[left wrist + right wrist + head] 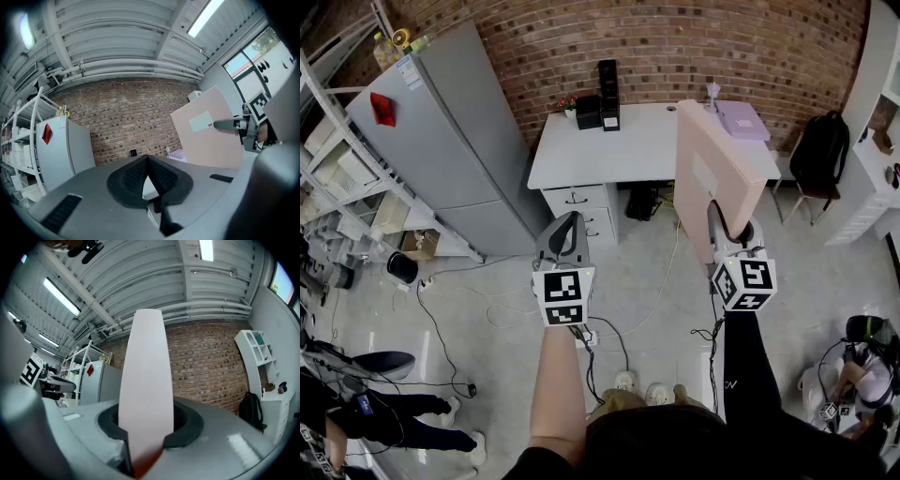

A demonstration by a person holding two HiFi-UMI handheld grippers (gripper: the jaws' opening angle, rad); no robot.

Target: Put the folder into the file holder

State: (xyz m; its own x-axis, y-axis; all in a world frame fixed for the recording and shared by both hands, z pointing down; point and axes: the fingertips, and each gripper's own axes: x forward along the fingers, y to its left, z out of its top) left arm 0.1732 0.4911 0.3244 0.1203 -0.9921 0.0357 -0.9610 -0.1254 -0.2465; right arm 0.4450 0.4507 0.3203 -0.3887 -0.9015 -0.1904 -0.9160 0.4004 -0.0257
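A pale pink folder (pixel 717 173) stands upright on its edge in the air in front of the white desk (pixel 619 145). My right gripper (pixel 729 230) is shut on its lower edge. In the right gripper view the folder (pixel 143 380) rises straight up from between the pads of the right gripper (pixel 145 430). A tall black file holder (pixel 607 92) stands at the back of the desk, far from the folder. My left gripper (pixel 570 220) hangs to the left, shut and holding nothing. The left gripper (pixel 146 161) sees the folder (pixel 206 136) to its right.
A large grey cabinet (pixel 450 141) stands left of the desk. A purple box (pixel 741 120) lies on the desk's right end. A black backpack (pixel 820 150) rests on a chair at the right. Cables (pixel 619 337) run across the floor. White shelves (pixel 877 159) line the right wall.
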